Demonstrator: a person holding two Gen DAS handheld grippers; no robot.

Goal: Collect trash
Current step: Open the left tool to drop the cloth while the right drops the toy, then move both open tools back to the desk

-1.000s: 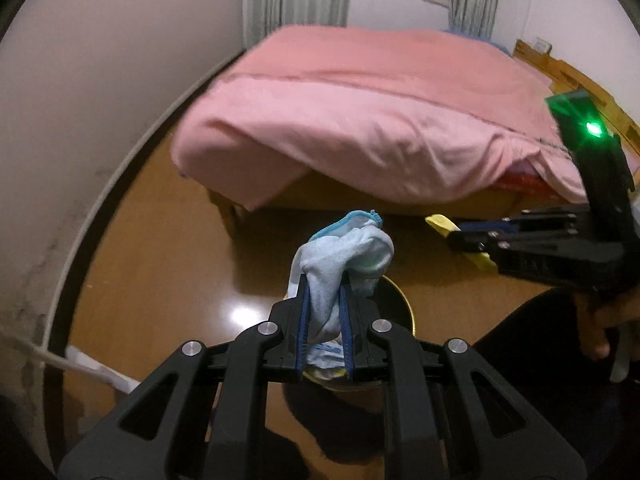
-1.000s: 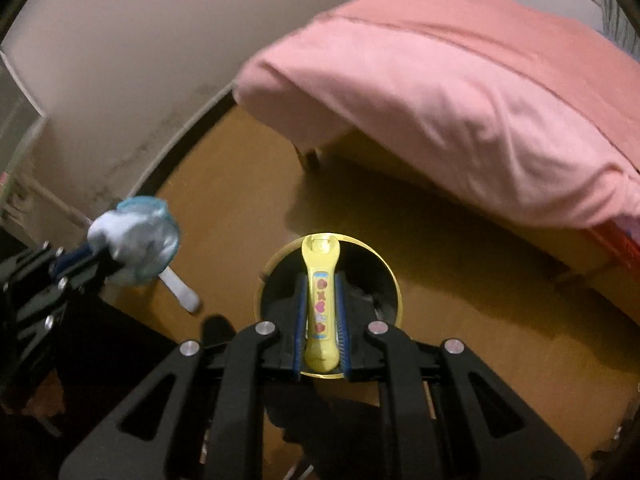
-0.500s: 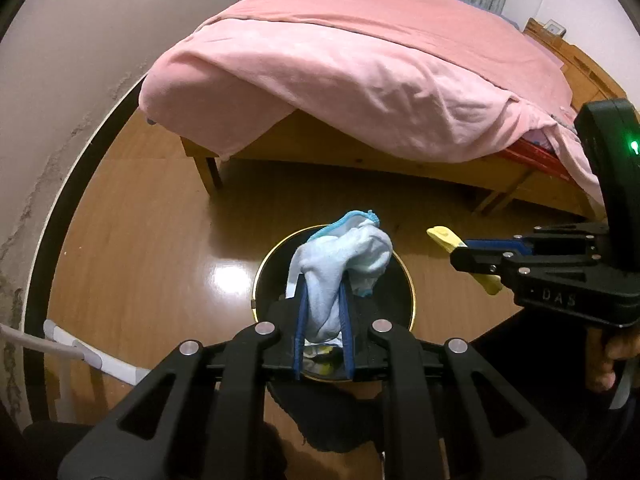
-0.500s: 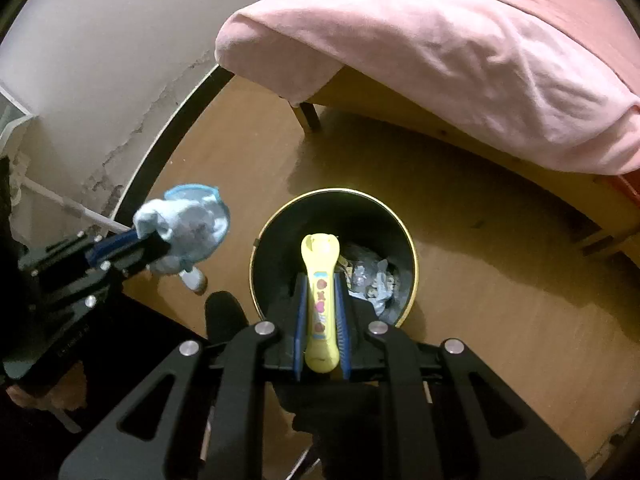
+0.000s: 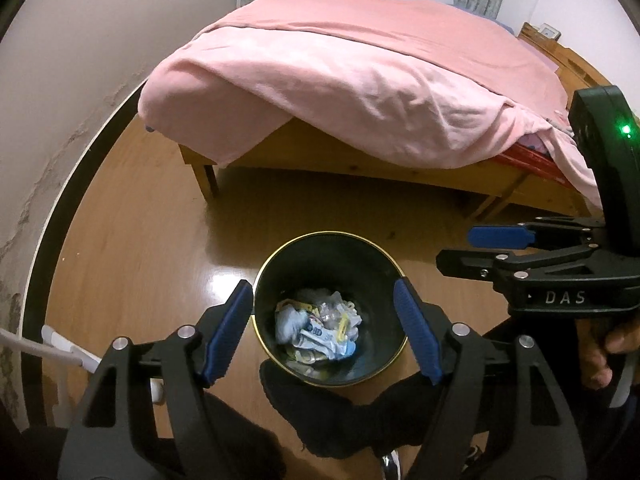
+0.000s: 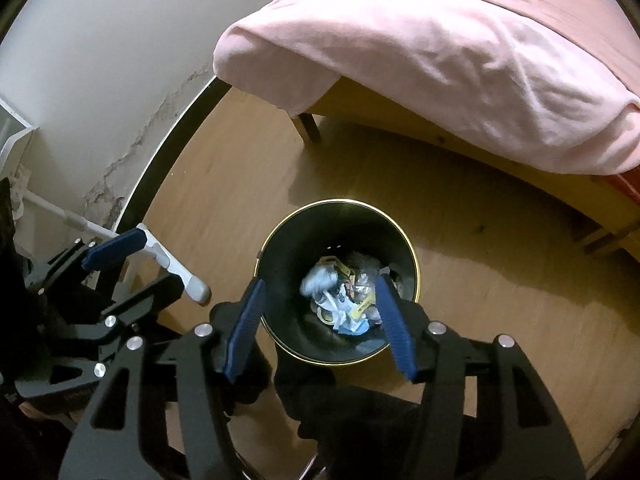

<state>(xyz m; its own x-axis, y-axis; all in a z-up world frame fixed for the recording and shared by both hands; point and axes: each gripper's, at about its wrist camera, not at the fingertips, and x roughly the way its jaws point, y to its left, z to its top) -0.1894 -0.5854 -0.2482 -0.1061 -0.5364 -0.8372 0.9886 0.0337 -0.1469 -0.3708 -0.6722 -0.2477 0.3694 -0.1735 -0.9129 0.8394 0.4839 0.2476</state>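
A round black bin with a gold rim (image 5: 280, 256) (image 6: 280, 232) stands on the wooden floor. Crumpled trash (image 5: 316, 330) (image 6: 344, 296) lies at its bottom, with the pale blue cloth (image 5: 289, 320) and a yellow wrapper among it. My left gripper (image 5: 324, 320) is open and empty above the bin, its blue pads on either side of the opening. My right gripper (image 6: 320, 306) is open and empty above the bin too. The right gripper shows in the left wrist view (image 5: 472, 246), and the left gripper shows in the right wrist view (image 6: 156, 262).
A bed with a pink cover (image 5: 360, 76) (image 6: 460, 48) stands beyond the bin, its wooden leg (image 5: 206, 180) close by. A white wall with a dark skirting (image 5: 60, 208) runs on the left. A white pole (image 6: 80, 226) lies by the wall.
Both grippers have opened. The blue cloth left the left gripper and the yellow wrapper left the right gripper; both now lie in the bin. Both grippers moved over the bin.
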